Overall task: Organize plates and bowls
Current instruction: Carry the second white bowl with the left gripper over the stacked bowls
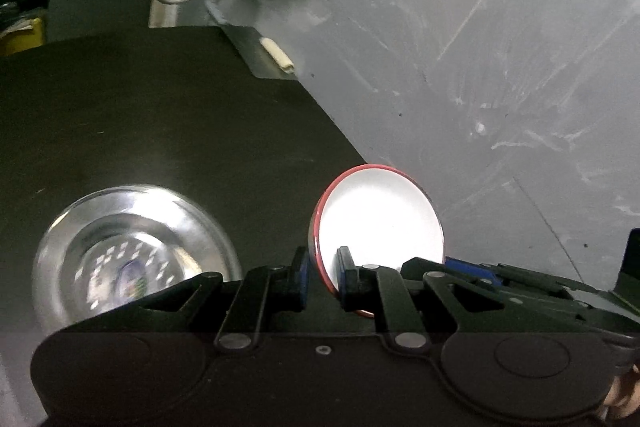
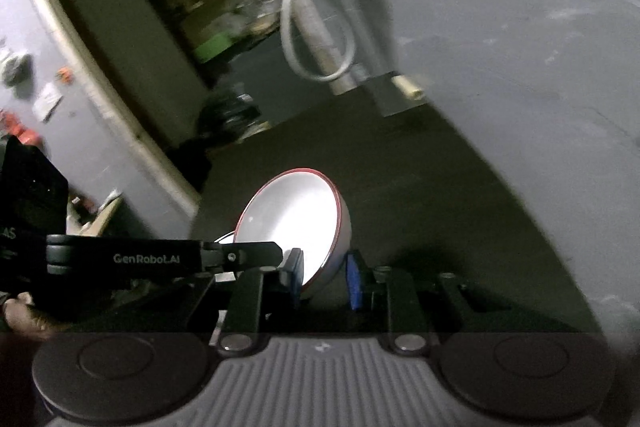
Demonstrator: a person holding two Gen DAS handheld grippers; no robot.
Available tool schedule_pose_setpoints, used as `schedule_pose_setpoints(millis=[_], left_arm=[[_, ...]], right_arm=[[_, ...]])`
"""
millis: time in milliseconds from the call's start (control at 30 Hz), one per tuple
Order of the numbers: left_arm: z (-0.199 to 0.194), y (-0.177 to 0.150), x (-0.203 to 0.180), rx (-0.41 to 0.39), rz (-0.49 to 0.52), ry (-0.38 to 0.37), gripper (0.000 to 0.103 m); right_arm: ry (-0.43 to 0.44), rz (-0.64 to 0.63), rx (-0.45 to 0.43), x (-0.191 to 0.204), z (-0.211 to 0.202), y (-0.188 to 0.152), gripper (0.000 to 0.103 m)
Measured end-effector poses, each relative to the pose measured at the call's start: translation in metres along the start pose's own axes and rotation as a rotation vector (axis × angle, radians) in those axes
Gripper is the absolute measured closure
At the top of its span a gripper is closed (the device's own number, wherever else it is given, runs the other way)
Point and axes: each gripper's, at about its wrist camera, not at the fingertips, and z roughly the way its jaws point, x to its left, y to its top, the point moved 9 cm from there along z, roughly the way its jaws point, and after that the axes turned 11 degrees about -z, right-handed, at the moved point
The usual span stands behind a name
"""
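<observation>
- Both my grippers clamp one red-rimmed white bowl [image 1: 380,223]: left gripper [image 1: 323,277], right gripper [image 2: 326,277].
- Steel plate [image 1: 132,251] lies nearby on my dark worktop [image 1: 180,127].

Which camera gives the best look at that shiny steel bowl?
The left wrist view: the shiny steel bowl shows nearly whole, on the dark table. The right wrist view catches only a sliver behind the other gripper.
</observation>
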Motion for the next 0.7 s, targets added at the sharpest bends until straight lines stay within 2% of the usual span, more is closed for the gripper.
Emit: schedule_pose_setpoints(millis=[400, 700], left_arm=[[-0.071, -0.031, 0.049, -0.082, -0.102, 0.036, 0.089], [-0.088, -0.061, 0.079, -0.071, -0.166, 0.058, 0.089]], right_arm=[[0.127, -0.205, 0.077, 0.085, -0.007, -0.009, 0.077], [0.174, -0.257, 0.182, 0.121, 0.0, -0.036, 0.078]])
